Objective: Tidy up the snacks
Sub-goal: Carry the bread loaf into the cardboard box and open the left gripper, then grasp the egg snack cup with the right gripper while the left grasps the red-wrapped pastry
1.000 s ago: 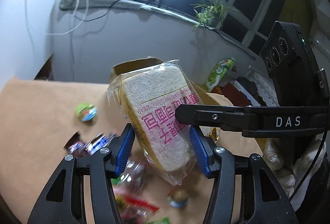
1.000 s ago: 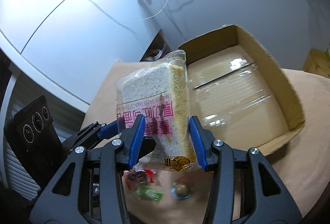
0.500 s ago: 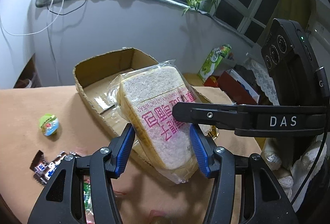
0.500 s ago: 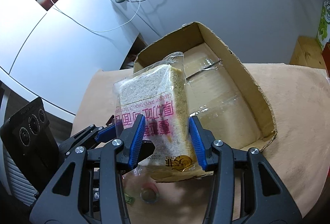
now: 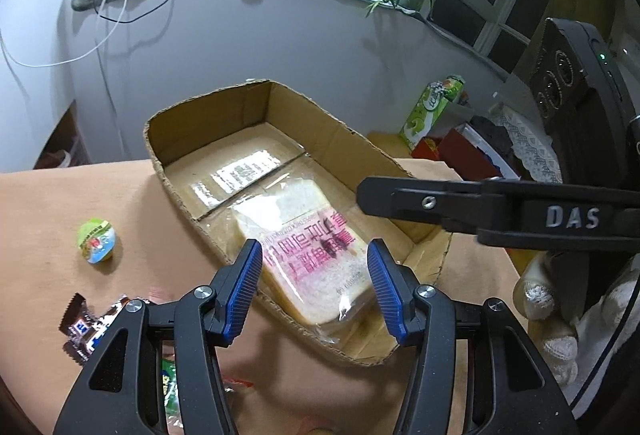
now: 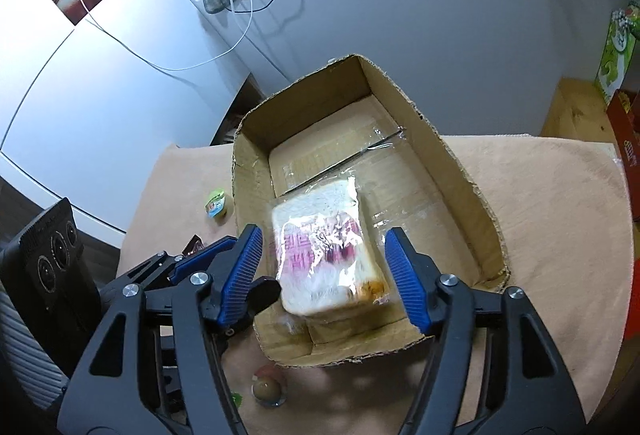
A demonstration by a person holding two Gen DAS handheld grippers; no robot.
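The right gripper [image 6: 324, 275] is opening, its blue fingers [image 6: 404, 281] standing clear on both sides of the bagged bread [image 6: 326, 261], which looks blurred and is likely dropping or just landing; the left gripper [image 5: 316, 289] has its fingers [image 5: 244, 287] at a middling spread around the same bag, and from its own view I cannot tell for sure whether the pads press the plastic, though they seem just off it; the bread [image 5: 310, 263] lies tilted inside the near end of the cardboard box [image 5: 208, 115], its lower edge by the near wall.

Risks, as I judge them: the bag sits close to the low, torn near wall [image 6: 360, 347], so it may tip back out onto the worktop [image 5: 48, 219] if a finger snags the loose plastic on withdrawal; soft bread squashes if either gripper closes again; the two grippers are crowded together, and pulling away carelessly could knock one against the other or nudge the light box.

Outside the box wait a small round jelly cup [image 5: 96, 241], a wrapped chocolate [image 5: 86, 327] and other sweets near the fingers; these could get swept aside.
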